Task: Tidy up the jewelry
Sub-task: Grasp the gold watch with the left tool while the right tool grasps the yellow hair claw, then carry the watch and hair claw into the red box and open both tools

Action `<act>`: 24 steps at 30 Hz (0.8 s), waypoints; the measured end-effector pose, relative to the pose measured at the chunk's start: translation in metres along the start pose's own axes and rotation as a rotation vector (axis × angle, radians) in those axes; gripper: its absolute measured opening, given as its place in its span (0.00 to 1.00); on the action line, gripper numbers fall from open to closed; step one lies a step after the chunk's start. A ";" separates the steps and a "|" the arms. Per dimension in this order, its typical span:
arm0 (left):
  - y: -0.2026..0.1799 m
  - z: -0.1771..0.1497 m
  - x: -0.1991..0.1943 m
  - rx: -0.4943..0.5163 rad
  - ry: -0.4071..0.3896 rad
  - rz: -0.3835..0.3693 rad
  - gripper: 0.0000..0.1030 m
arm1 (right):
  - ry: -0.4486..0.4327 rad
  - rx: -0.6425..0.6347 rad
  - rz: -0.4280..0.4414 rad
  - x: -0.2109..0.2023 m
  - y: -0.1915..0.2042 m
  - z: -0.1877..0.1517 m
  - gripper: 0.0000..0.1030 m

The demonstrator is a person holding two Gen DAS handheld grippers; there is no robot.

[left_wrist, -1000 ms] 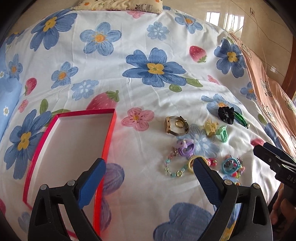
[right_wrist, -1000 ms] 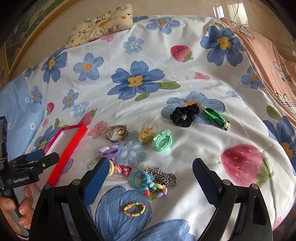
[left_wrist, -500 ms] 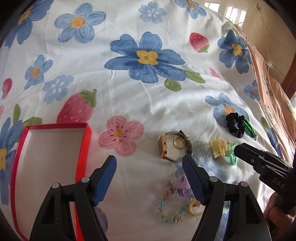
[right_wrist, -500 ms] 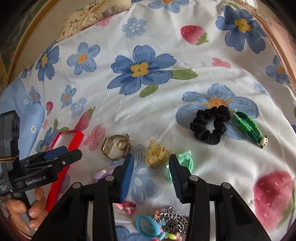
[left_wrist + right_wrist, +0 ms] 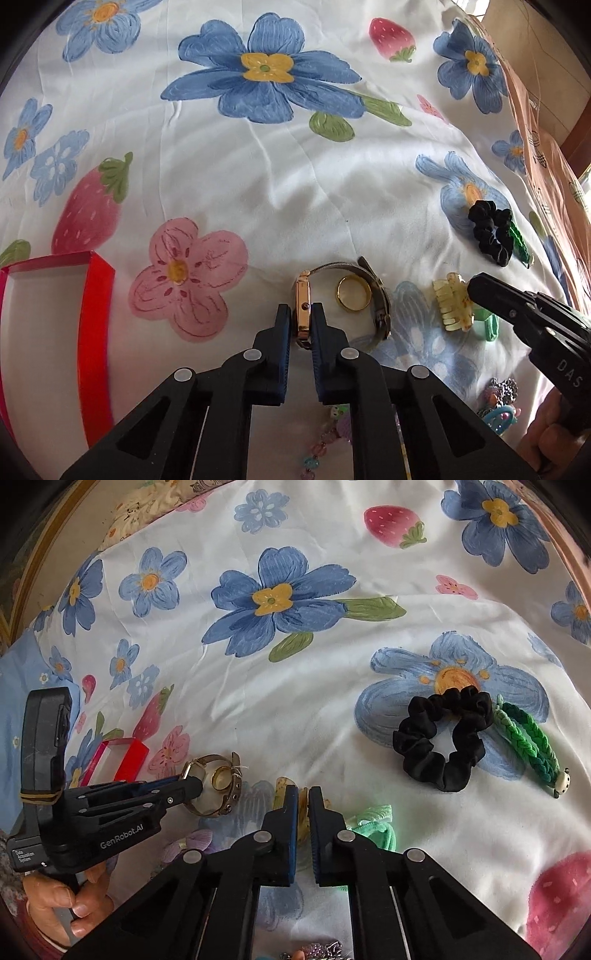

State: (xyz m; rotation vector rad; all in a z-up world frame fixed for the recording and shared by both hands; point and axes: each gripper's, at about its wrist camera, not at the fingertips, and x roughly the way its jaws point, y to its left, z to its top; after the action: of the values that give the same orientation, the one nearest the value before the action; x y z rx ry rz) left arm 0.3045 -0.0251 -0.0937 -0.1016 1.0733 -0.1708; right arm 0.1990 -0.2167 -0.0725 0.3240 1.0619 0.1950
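Gold-cased wristwatch (image 5: 303,314) is sitting clamped in the left gripper (image 5: 300,317), whose jaws have just been closing. The right gripper (image 5: 303,805) is pinching the yellow claw clip (image 5: 303,812), having just closed on it.

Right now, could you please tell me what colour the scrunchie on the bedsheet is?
Black; the scrunchie shows best in the right wrist view.

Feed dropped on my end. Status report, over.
Left gripper shut on watch. Right gripper shut on yellow claw clip. Gold ring inside watch band. Nothing blocking.
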 end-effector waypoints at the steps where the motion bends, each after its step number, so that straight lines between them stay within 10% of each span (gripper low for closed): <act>1: -0.001 -0.001 -0.001 0.005 -0.005 0.007 0.08 | -0.004 -0.002 0.005 -0.001 0.001 0.000 0.05; 24: 0.075 -0.083 -0.145 -0.140 -0.140 0.071 0.07 | -0.031 -0.080 0.182 -0.018 0.095 -0.006 0.04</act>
State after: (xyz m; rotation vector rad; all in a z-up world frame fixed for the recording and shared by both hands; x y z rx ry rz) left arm 0.1702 0.0761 -0.0201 -0.1983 0.9466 -0.0242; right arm 0.1850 -0.1329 -0.0268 0.3508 0.9911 0.3932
